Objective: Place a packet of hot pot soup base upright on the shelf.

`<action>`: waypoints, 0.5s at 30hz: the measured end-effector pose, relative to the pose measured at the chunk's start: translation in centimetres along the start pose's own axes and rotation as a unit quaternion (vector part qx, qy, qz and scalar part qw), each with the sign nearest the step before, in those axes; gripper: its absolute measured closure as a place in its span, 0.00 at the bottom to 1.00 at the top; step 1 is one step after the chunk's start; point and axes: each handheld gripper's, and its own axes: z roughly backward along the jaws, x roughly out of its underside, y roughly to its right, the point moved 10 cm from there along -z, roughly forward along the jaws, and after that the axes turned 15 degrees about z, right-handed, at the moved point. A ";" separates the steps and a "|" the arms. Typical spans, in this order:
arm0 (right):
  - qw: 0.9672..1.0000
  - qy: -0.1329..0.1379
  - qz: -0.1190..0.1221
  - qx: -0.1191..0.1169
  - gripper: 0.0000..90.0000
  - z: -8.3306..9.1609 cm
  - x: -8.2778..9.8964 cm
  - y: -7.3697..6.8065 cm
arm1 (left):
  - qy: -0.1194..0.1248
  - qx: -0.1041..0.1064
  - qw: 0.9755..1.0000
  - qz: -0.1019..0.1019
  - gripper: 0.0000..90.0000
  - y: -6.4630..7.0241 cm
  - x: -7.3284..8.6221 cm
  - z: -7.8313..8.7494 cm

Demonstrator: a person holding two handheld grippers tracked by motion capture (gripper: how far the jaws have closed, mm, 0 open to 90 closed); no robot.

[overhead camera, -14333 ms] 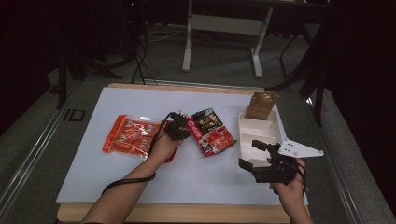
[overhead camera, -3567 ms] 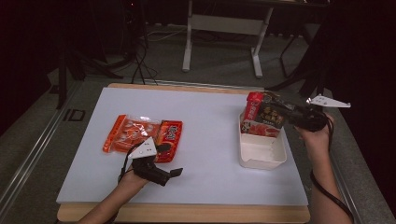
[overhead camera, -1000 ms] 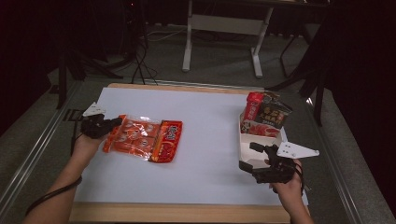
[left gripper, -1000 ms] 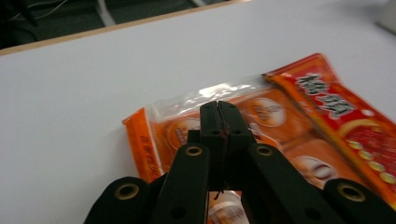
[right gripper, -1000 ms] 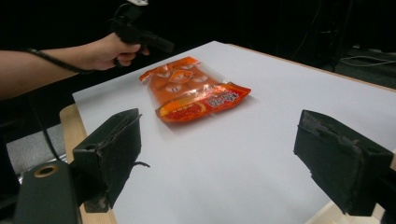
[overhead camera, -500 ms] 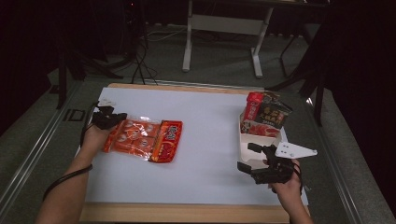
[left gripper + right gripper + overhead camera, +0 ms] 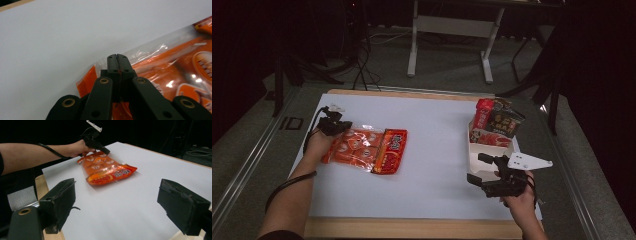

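Gripping the orange snack bag [image 7: 364, 150] at its end near the counter's [image 7: 432, 130] left edge with left tool [image 7: 333, 125] clamped, long axis running toward the idle, wide-apart right tool [image 7: 484, 172].

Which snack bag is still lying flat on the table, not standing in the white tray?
The orange snack bag at the left gripper lies flat; the red bag and dark bag stand in the white tray.

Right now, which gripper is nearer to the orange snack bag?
The left. The left gripper is at the far left corner of the orange snack bag, jaws shut. The right gripper hangs open by the white tray, well apart from the bag.
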 end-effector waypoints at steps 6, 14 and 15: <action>1.000 -0.001 -0.004 -0.001 0.16 0.0 0.1 0.0 | -0.017 -0.005 1.000 -0.016 1.00 0.1 0.1 -0.1; 1.000 0.001 -0.002 -0.001 0.16 0.1 0.0 0.0 | -0.032 -0.009 0.999 -0.020 1.00 0.3 0.6 0.3; 1.000 0.002 -0.003 -0.001 0.16 0.2 0.0 -0.1 | -0.032 -0.008 0.999 -0.021 1.00 0.3 0.7 0.5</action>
